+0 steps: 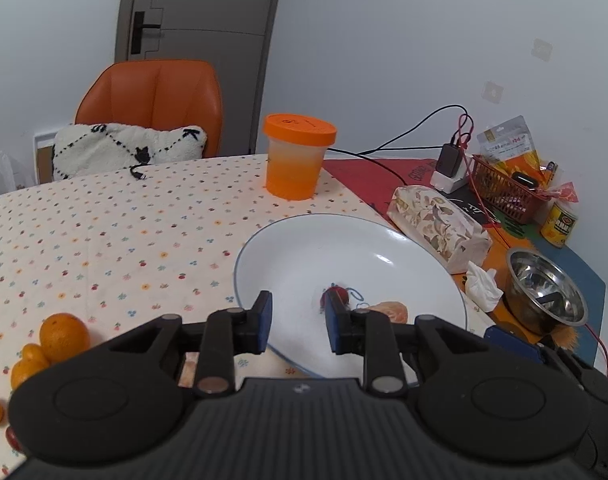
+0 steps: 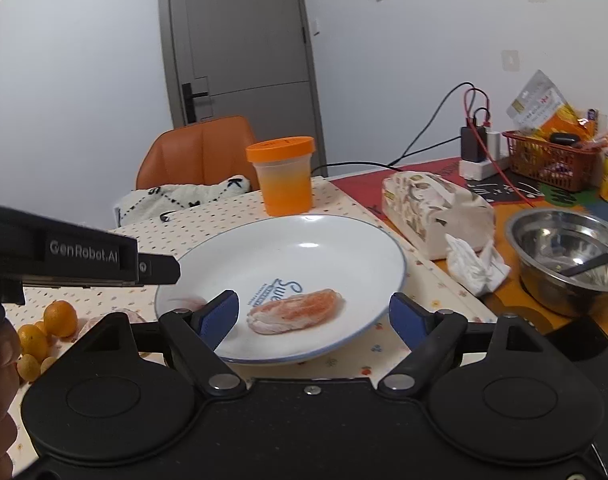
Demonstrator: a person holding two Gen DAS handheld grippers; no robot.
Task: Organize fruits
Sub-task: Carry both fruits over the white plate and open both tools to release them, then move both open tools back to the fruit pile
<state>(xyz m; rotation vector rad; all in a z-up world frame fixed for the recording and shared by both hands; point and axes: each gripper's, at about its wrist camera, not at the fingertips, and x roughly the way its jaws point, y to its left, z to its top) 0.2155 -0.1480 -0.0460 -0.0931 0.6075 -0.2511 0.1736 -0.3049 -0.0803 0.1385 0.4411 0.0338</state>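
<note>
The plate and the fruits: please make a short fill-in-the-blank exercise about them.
1. The peeled citrus piece lies on the white ____.
2. The container behind the plate has a lid coloured ____.
3. The whole oranges lie on the tablecloth, to the ____ of the plate.
4. Both grippers, left and right, are ____.

Missing words: plate; orange; left; open

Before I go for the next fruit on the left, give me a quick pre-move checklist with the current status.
1. Left gripper open and holding nothing: ok.
2. Right gripper open and holding nothing: ok.
3. Plate has free room: ok.
4. Peeled orange segment resting on plate: ok.
5. Small red fruit sitting clear of left fingers: cannot tell.
6. Oranges left on tablecloth, unobstructed: ok.
</note>
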